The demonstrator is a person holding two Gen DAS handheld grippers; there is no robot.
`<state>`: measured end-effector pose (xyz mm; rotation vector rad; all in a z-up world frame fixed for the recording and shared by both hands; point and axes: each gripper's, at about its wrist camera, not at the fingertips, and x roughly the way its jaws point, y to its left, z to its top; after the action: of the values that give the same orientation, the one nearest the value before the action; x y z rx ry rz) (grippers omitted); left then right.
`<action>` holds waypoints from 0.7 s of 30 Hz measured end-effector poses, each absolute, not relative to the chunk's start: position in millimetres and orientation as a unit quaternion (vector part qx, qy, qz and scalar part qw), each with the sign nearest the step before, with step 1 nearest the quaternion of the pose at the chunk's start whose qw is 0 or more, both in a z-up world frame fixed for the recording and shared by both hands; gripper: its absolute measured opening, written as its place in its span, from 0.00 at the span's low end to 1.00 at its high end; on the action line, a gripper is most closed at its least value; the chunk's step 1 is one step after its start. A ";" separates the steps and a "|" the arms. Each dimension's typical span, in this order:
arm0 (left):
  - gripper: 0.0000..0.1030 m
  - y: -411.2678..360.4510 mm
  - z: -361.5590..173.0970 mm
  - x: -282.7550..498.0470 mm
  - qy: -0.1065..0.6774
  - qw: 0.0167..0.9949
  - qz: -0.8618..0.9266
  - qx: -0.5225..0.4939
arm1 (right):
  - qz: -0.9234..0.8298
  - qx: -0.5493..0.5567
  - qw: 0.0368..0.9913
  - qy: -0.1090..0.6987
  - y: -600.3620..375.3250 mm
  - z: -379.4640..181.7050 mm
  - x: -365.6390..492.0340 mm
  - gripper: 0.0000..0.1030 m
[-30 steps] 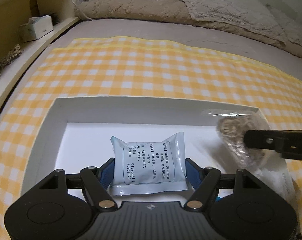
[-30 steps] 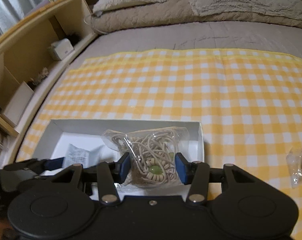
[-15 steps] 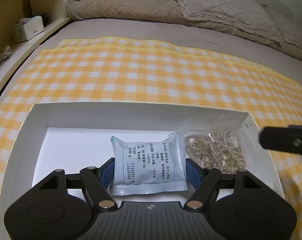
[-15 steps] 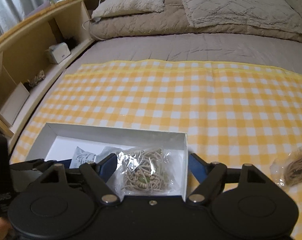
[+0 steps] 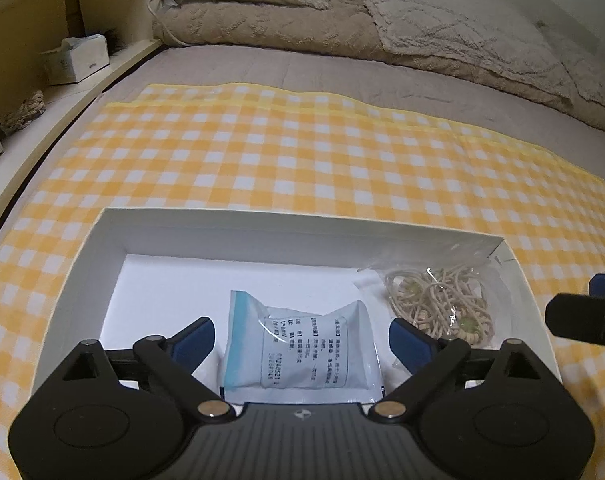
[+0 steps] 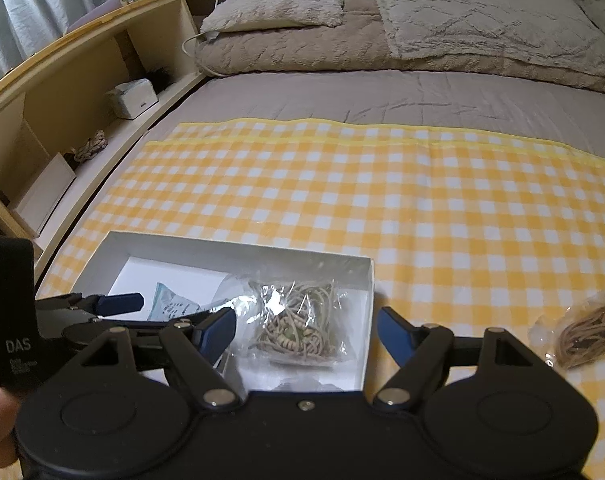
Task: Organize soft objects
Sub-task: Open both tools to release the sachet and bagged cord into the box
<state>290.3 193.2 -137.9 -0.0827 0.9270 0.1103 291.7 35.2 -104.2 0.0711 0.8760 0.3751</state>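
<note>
My left hand-held gripper (image 5: 300, 340) is spreading its jaws, and the white printed sachet (image 5: 302, 354) lies loose between them on the floor of the white box (image 5: 294, 226); neither blue pad presses on it, so I count it as let go. My right hand-held gripper (image 6: 305, 330) stands released, jaws wide, straddling the box's right wall, with the clear bag of beige cord (image 6: 298, 326) lying free inside the box below and ahead of it.

So two soft things are in the box: the sachet near the middle of the near side, the cord bag in the right end, close beside each other but, as far as I can see, not overlapping. One more bag of brown cord (image 6: 586, 332) sits out on the checked yellow cloth (image 6: 382, 200), well to the right of the box and just past my right finger. I judge that it is what is left to bring in.

The left part of the box floor is bare, so there is room. The box walls are low but upright, and my right jaw hangs over one; lifting clear before swinging right seems wise. The cloth beyond is open, with the bed's pillows (image 6: 278, 4) far off.
</note>
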 end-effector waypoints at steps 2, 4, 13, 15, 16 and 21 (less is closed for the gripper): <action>0.92 192.5 -134.0 287.0 0.446 0.892 0.054 -0.042 | 0.182 0.032 0.888 0.421 34.8 -102.9 288.5 0.76; 0.92 190.6 -129.2 283.1 0.443 0.894 0.050 -0.047 | 0.181 0.029 0.889 0.420 35.3 -101.1 285.0 0.76; 0.93 179.2 -100.0 260.1 0.433 0.899 0.045 -0.045 | 0.179 0.029 0.895 0.408 27.4 -87.3 270.5 0.76; 0.93 176.2 -91.5 253.5 0.428 0.902 0.044 -0.044 | 0.179 0.031 0.897 0.403 24.9 -82.7 266.5 0.76; 0.94 174.8 -86.5 249.6 0.424 0.903 0.044 -0.042 | 0.180 0.032 0.898 0.400 23.7 -80.6 264.4 0.76; 0.96 171.0 -67.5 232.1 0.410 0.910 0.048 -0.041 | 0.183 0.032 0.904 0.386 18.7 -68.4 252.3 0.76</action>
<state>232.1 171.0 -67.5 -0.0847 0.8457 0.0998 252.3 18.7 -68.4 0.0669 0.7981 0.3782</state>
